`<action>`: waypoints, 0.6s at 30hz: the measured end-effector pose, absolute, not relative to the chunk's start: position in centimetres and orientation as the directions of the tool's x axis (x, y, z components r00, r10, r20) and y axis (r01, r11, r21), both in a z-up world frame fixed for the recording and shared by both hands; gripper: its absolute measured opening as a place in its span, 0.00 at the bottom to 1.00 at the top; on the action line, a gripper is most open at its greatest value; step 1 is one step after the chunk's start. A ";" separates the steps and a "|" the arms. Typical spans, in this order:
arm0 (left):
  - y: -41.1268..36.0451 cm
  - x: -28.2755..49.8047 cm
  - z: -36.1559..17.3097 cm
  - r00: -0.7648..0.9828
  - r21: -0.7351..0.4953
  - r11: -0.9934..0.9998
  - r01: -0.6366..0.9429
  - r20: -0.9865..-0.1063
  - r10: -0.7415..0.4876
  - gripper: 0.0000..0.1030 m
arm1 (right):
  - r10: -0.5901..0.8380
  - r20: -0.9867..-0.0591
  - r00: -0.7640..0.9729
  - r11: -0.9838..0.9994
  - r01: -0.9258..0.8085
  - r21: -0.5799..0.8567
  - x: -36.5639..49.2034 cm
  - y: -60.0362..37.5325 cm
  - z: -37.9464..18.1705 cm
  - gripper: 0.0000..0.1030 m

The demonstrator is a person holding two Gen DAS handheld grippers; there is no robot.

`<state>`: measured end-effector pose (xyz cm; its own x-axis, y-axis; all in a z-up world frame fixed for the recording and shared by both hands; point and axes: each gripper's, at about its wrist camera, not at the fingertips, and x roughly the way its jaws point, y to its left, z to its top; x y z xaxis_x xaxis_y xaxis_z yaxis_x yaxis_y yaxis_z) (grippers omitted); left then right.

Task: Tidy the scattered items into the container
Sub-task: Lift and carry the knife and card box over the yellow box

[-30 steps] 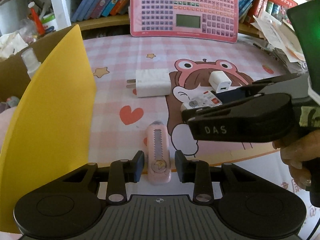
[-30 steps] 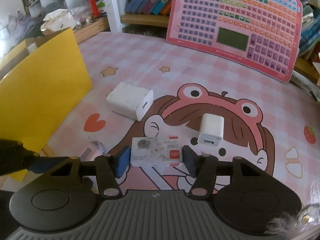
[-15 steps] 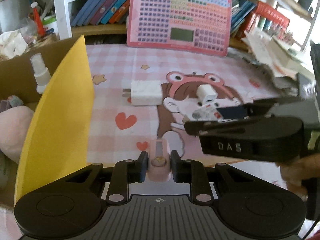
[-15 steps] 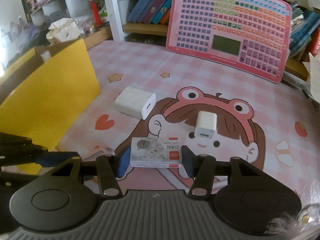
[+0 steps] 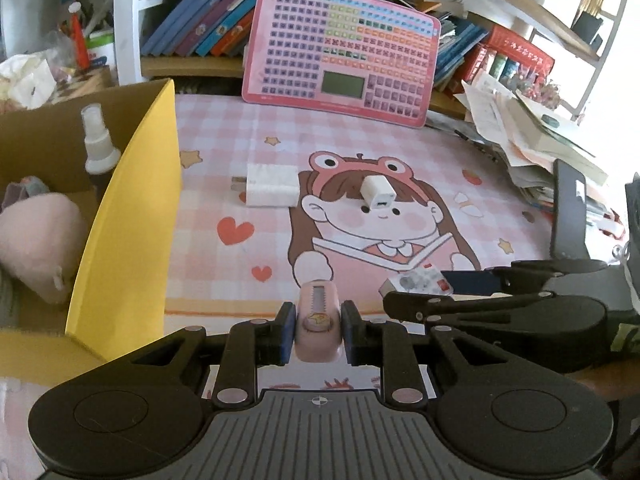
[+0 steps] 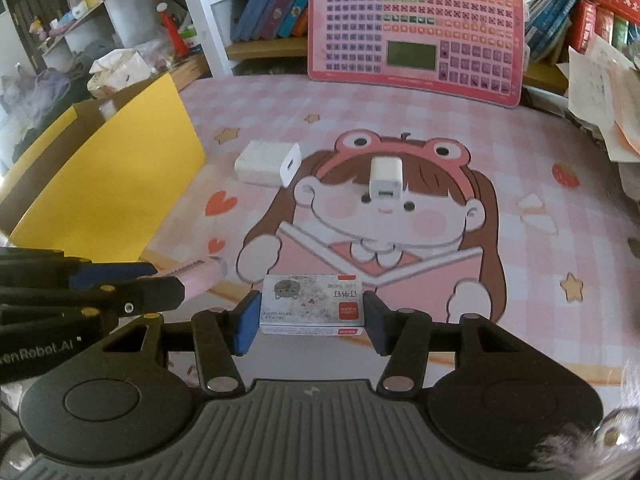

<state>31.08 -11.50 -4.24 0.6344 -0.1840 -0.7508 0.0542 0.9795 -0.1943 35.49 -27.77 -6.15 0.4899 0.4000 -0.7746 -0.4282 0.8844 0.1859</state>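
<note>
My left gripper (image 5: 316, 330) is shut on a pink utility knife (image 5: 318, 320), lifted above the table's front edge. My right gripper (image 6: 310, 320) is shut on a small white staple box (image 6: 312, 304) with a red label, also off the table. In the left wrist view the right gripper (image 5: 416, 292) and its staple box (image 5: 416, 282) show at the right. The yellow cardboard box (image 5: 132, 220) stands open at the left, with a spray bottle (image 5: 98, 140) and a pink soft item (image 5: 40, 236) inside. A large white charger (image 5: 272, 185) and a small white charger (image 5: 377, 193) lie on the mat.
A pink keyboard toy (image 5: 340, 46) leans against the bookshelf at the back. Piled papers (image 5: 520, 140) and a dark phone (image 5: 568, 216) crowd the right side. The pink cartoon mat (image 6: 400, 220) covers the table. The left gripper (image 6: 80, 288) reaches in low at the right wrist view's left.
The left jaws have closed on the pink knife and lifted it off the mat. The right gripper has risen and pulled back with the staple box. Both views now show more of the table.
</note>
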 end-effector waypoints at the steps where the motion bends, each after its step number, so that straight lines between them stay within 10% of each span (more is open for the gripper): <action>1: -11.5 30.8 -4.1 0.635 -0.197 0.979 0.058 -0.749 -0.188 0.22 | 0.398 -0.775 0.492 0.887 -0.424 0.186 35.2 -27.8 -6.1 0.50; 18: -8.0 25.8 -3.0 0.619 -0.289 0.944 0.157 -0.716 -0.322 0.22 | 0.314 -0.766 0.562 0.938 -0.309 0.157 28.5 -25.8 -4.4 0.50</action>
